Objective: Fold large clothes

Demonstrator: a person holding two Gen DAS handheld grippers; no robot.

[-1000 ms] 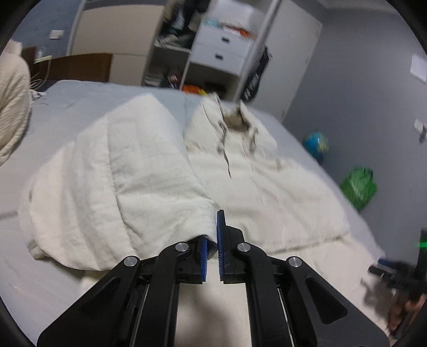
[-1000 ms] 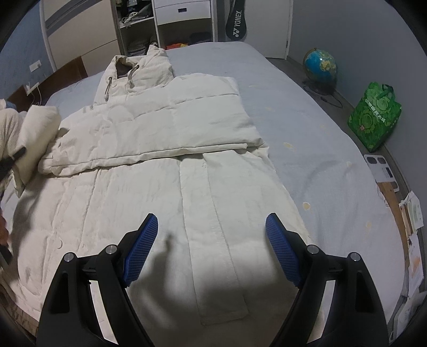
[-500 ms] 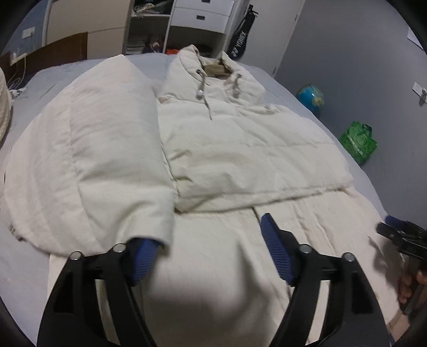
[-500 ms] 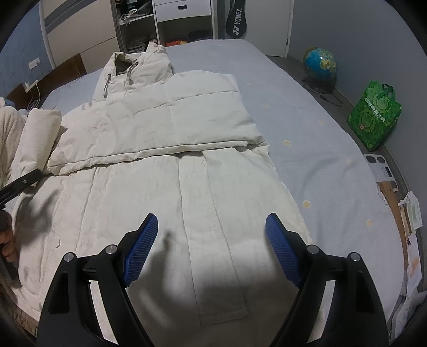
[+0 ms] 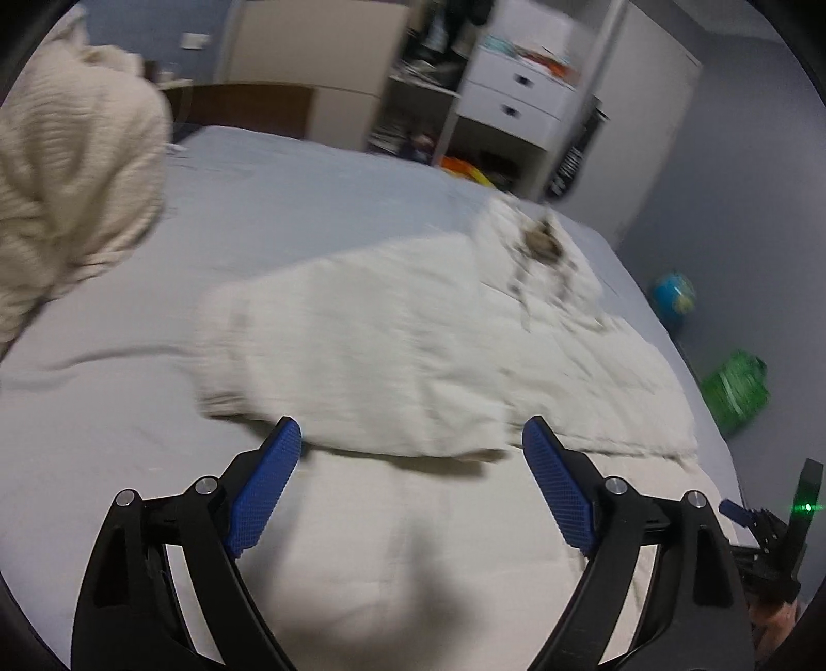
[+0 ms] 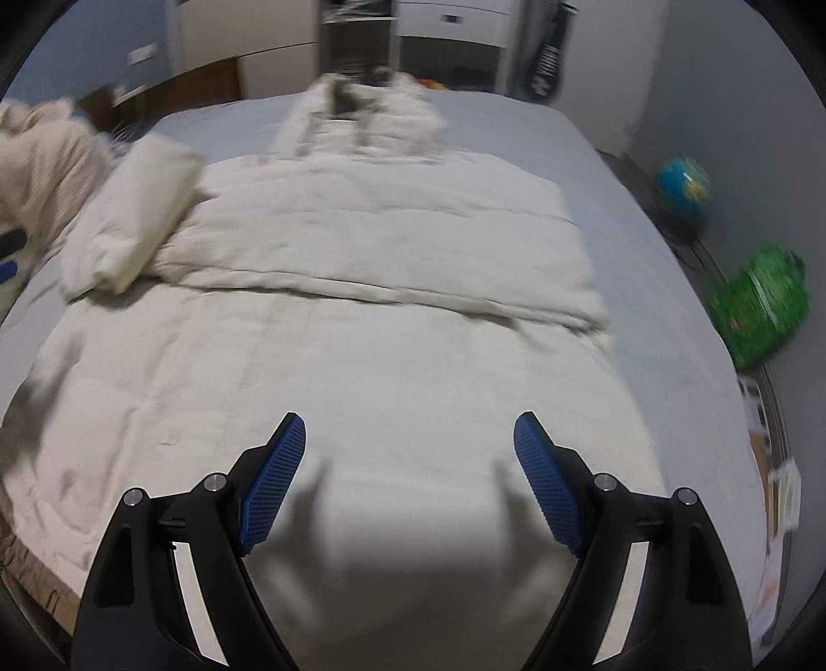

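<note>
Left wrist view: left tongs wide, jaws just opened, nothing between them.
Right tongs: wide, empty.
Coat: flat on bed, sleeves folded in.
Next: we grab hem corners together, fold toward hood.

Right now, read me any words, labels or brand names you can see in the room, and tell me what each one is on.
None can be read.
Black racket bag beside the white drawers: white lettering, too blurred to read.
Green bag on the floor: a printed pattern, no legible words.
Papers on the floor: too small and blurred.
Cream coat: no label visible.
</note>
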